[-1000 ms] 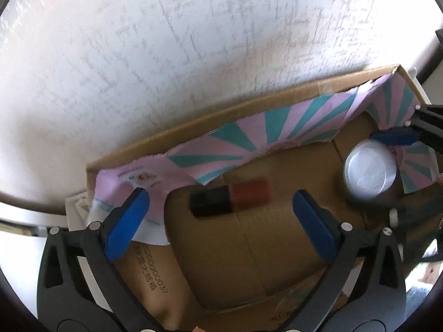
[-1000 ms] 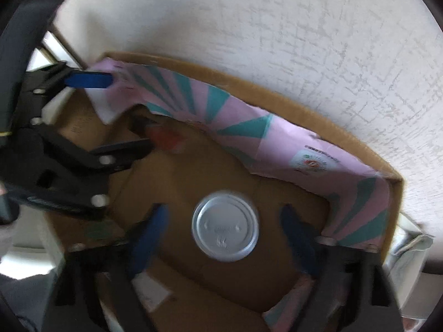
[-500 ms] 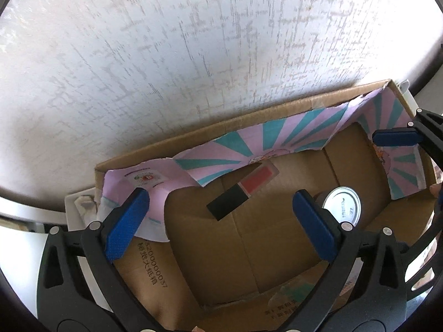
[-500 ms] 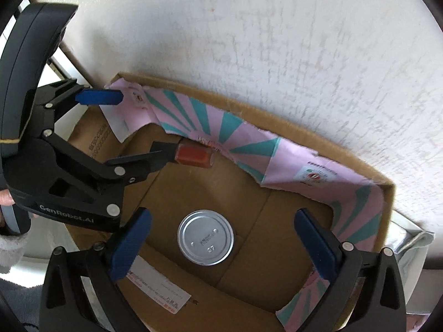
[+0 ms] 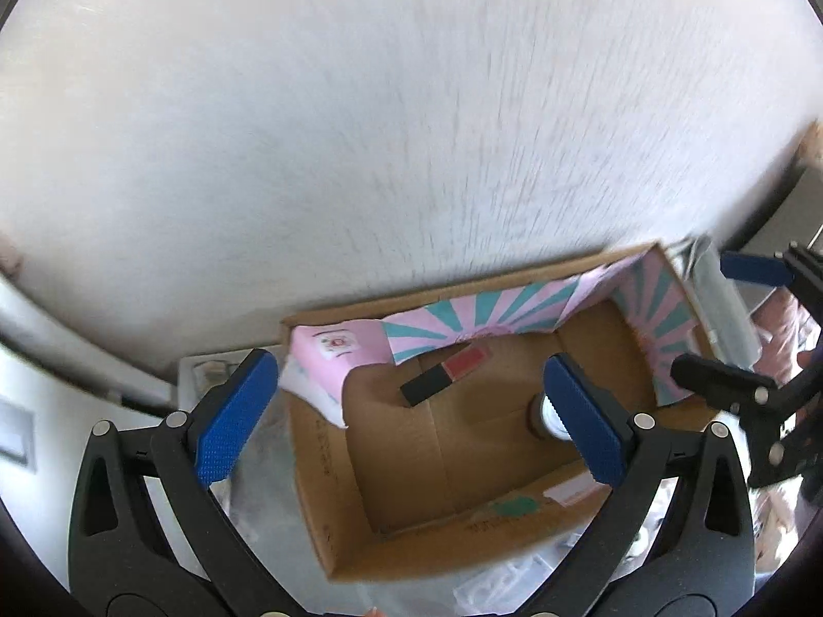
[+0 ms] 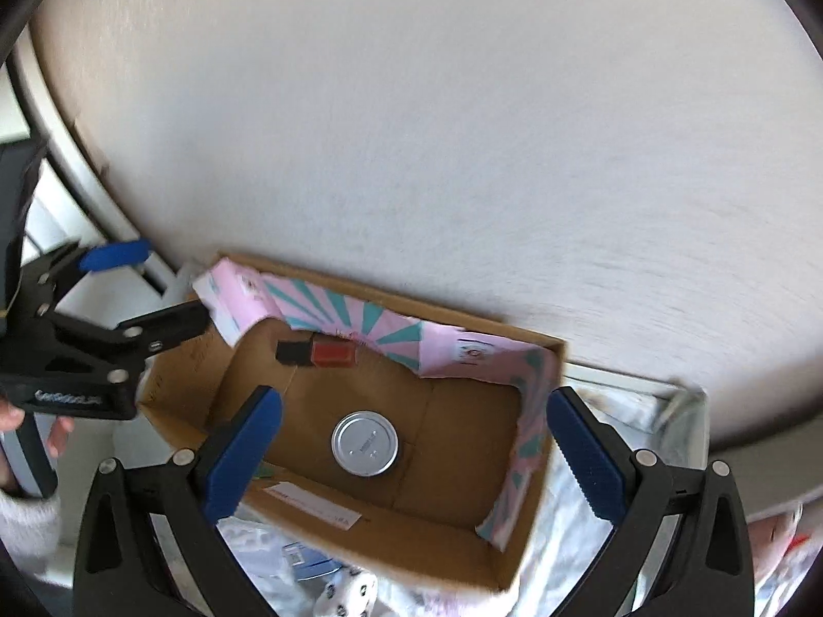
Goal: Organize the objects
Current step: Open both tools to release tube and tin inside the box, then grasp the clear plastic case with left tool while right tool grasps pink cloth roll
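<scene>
The cardboard box point(image 6: 360, 534) stood against a white wall point(image 6: 411, 128), in the lower middle of both frames, with pink and teal paper point(image 6: 391, 331) along its far side. Inside, a round silver can point(image 6: 364, 442) stood upright on the box floor, and a red and black small bottle point(image 6: 316, 352) lay on its side near the back wall, well apart from the can. The left gripper point(image 5: 411, 411) was above the box with its jaws wide apart and nothing between them. The right gripper point(image 6: 411, 442) was also spread wide and empty, above the can.
</scene>
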Motion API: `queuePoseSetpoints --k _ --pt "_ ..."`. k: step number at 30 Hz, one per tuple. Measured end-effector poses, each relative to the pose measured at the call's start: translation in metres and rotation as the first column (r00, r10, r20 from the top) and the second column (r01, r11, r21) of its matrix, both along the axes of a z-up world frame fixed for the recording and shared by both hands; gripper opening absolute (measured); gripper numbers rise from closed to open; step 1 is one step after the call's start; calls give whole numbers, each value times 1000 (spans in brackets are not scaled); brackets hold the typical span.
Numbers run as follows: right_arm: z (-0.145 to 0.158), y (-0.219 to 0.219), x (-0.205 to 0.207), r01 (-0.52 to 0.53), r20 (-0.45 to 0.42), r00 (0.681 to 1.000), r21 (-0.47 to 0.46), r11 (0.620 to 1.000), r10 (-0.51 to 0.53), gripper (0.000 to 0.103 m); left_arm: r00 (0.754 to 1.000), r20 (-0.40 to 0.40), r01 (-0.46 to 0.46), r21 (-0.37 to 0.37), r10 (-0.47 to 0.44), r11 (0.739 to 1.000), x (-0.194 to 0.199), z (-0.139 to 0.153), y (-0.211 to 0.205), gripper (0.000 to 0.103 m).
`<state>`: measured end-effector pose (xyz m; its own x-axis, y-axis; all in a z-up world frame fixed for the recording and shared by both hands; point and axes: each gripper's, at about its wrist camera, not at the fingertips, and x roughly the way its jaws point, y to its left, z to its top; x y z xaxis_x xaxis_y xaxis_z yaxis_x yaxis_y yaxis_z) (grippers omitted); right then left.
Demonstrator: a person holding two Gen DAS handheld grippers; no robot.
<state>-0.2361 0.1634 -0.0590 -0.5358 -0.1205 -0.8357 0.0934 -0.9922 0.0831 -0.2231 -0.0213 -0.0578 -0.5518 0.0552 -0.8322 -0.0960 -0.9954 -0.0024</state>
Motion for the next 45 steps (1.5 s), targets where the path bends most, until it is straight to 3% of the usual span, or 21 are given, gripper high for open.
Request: queuePoseSetpoints --k 4,10,15,20,31,45 --pt "29 14 32 97 -53 994 -35 995 -99 103 997 -62 -54 29 56 998 37 19 -5 103" --pt "49 14 84 221 -132 967 5 975 -219 103 975 -145 -166 34 170 985 95 31 -17 103" --pt "49 9 108 254 -139 957 -25 967 -255 103 972 -146 -174 85 185 981 126 34 -28 103" --pt "51 3 125 284 -146 946 -59 957 -290 102 967 -157 -192 71 201 979 141 33 -32 103" --pt "67 -6 162 288 -211 934 -30 957 -288 102 971 -141 -170 148 191 974 171 29 -46 103" --pt "50 24 172 163 -199 964 -71 984 -174 103 952 -105 -276 122 289 953 202 14 -20 103"
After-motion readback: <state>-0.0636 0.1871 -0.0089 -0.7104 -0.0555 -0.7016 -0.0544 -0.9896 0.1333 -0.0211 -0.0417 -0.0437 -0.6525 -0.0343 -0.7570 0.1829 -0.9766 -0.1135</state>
